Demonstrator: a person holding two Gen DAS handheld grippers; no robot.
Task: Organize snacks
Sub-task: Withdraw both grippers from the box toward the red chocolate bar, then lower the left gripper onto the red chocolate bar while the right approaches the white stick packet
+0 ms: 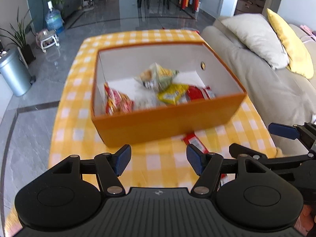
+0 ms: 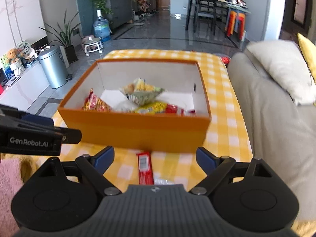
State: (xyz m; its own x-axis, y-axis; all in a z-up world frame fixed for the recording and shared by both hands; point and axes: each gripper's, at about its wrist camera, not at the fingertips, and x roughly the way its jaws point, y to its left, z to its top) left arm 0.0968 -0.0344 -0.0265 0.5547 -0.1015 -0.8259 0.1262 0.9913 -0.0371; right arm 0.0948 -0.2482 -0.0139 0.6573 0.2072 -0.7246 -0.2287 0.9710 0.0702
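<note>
An orange box (image 1: 158,126) (image 2: 138,130) with a white inside stands on the yellow checked table. Several snack packets lie in it: a green and yellow one (image 1: 158,77) (image 2: 142,92) on top, a red and yellow bag (image 1: 116,102) (image 2: 94,103) at the left, yellow and red packs at the right. A red snack bar (image 1: 194,142) (image 2: 145,166) lies on the cloth in front of the box. My left gripper (image 1: 158,159) is open over the cloth, short of the box. My right gripper (image 2: 155,158) is open above the red bar, with nothing between its fingers.
A beige sofa (image 1: 266,90) (image 2: 276,128) with cream and yellow cushions runs along the table's right side. A metal bin (image 1: 11,73) (image 2: 52,69), plants and a water bottle stand on the grey floor to the left. A dining table and stools are far behind.
</note>
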